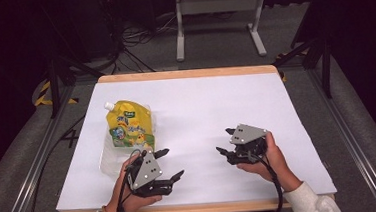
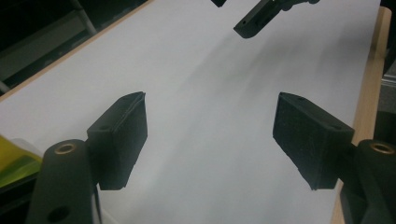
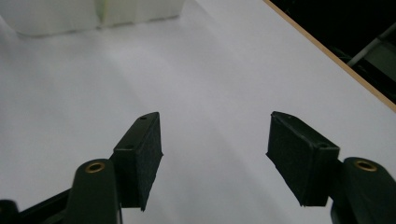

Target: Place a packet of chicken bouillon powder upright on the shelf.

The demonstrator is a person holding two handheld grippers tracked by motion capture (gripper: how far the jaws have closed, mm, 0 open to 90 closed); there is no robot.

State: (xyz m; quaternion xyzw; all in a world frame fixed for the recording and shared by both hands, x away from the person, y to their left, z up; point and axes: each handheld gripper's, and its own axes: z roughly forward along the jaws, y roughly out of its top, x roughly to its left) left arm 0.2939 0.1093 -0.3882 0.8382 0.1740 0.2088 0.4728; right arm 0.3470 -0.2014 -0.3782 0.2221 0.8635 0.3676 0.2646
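A yellow spouted pouch with a white cap lies flat on the left of the white table, its lower end over a clear plastic piece. My left gripper is at the front, just right of that pouch's lower end, open and pointing right, with nothing between its pads. My right gripper faces it from the right, open and empty too. In the left gripper view a yellow corner of the pouch shows at the left edge. In the right gripper view the jaws stand wide over bare white table.
The table has a wooden rim at its far edge. The right gripper's black jaw tip shows at the top of the left gripper view. A pale translucent thing sits at the top of the right gripper view. Cables and a metal stand are on the floor beyond.
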